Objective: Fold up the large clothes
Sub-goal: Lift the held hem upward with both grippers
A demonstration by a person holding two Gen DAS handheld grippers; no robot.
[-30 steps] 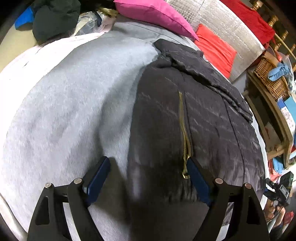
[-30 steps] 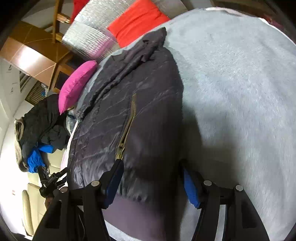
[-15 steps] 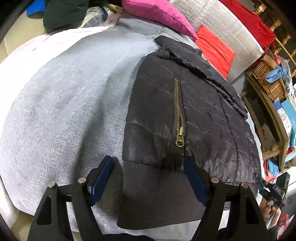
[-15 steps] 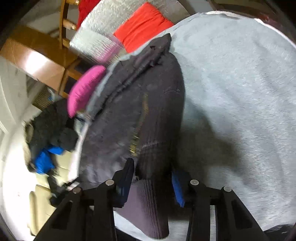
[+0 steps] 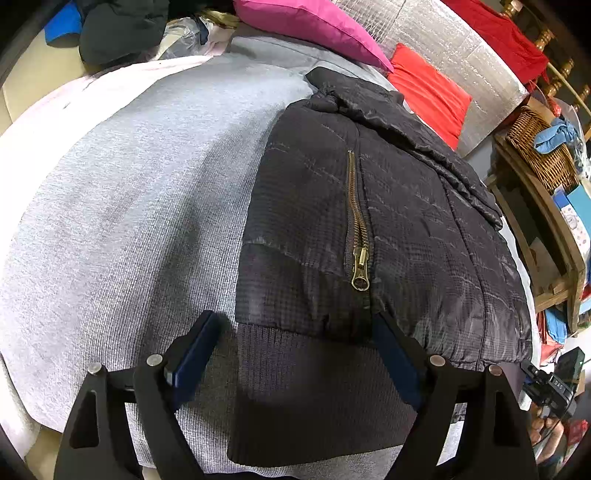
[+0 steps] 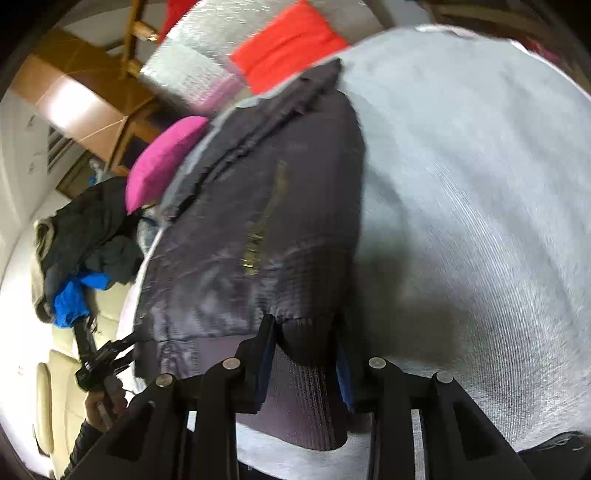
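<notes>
Jacket [image 5: 388, 206]: black, quilted, lying flat on a grey blanket [image 5: 129, 206], hem nearest the cameras, collar toward the far pillows. Brass zip [image 5: 358, 236] closed, its pull just above the ribbed hem [image 5: 317, 387].

Left gripper [image 5: 295, 354]: jaws opening and wide apart, straddling the hem's left corner. One blue pad [image 5: 195, 354] sits on the blanket beside the jacket's edge; the other rests on the jacket below the zip. Nothing is pinched.

Right gripper [image 6: 304, 354]: jaws closing, with a bunched fold of the hem between them; the pads press the ribbed fabric on both sides. This view is blurred.

Surroundings: pink pillow [image 5: 314, 26], red pillow [image 5: 428, 88], silver cushion [image 5: 450, 40], wicker basket [image 5: 539, 147] on a wooden shelf, pile of dark clothes [image 6: 85, 236].
</notes>
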